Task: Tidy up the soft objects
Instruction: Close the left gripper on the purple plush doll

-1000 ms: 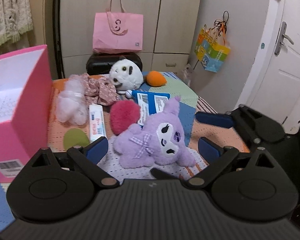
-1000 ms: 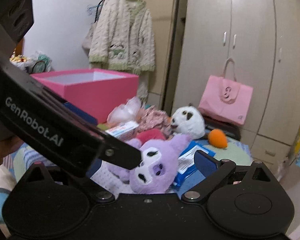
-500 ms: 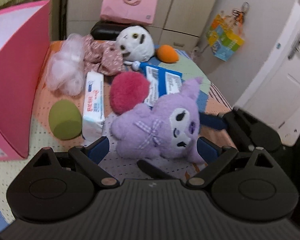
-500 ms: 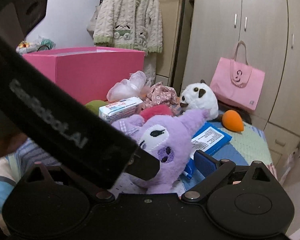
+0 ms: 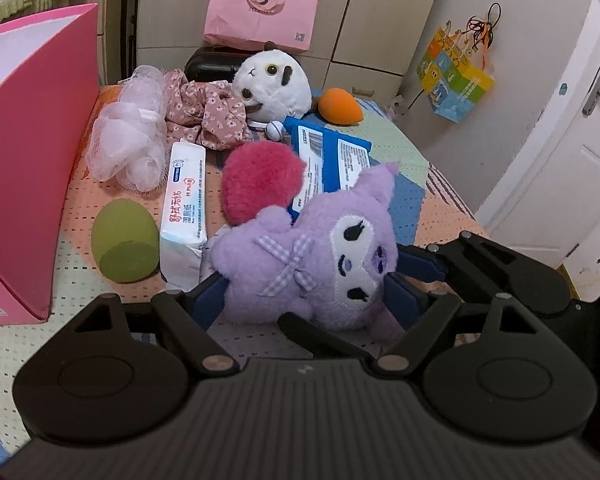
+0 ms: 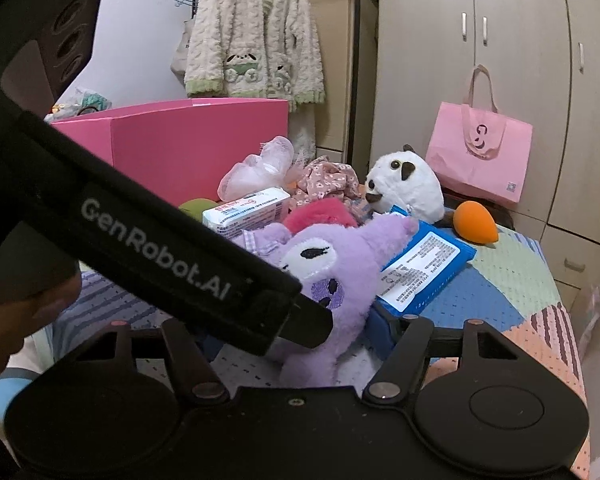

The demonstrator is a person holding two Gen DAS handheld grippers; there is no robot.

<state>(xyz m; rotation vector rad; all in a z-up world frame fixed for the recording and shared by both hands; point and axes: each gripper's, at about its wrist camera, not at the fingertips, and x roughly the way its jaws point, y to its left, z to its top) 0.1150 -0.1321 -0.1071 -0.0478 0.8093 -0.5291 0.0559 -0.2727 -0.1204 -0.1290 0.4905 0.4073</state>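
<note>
A purple plush [image 5: 300, 264] [image 6: 340, 264] lies on the patterned bedcover, face up. My left gripper [image 5: 304, 302] straddles it from the near side. Its jaws are closing, and both blue pads [image 5: 208, 302] touch the fur at the body and the head. My right gripper [image 6: 300, 340] comes in from the right, also closing on the plush's head. One of its fingers [image 6: 380, 328] touches the fur; the other is hidden behind the left gripper's black body [image 6: 160, 248]. An open pink box [image 5: 32, 160] [image 6: 196, 148] stands at the left.
Behind the plush lie a red fluffy ball [image 5: 260, 180], a green sponge [image 5: 124, 248], a wipes pack [image 5: 184, 204], a blue pack [image 5: 328, 160], a mesh puff [image 5: 128, 140], floral cloth [image 5: 204, 112], a white plush [image 5: 274, 84] and an orange sponge [image 5: 340, 106]. Wardrobes and a door [image 5: 560, 160] lie beyond.
Both grippers have sunk toward the purple plush and narrowed around it. The plush now fills the gap between the left pads, where earlier it lay beyond them.
</note>
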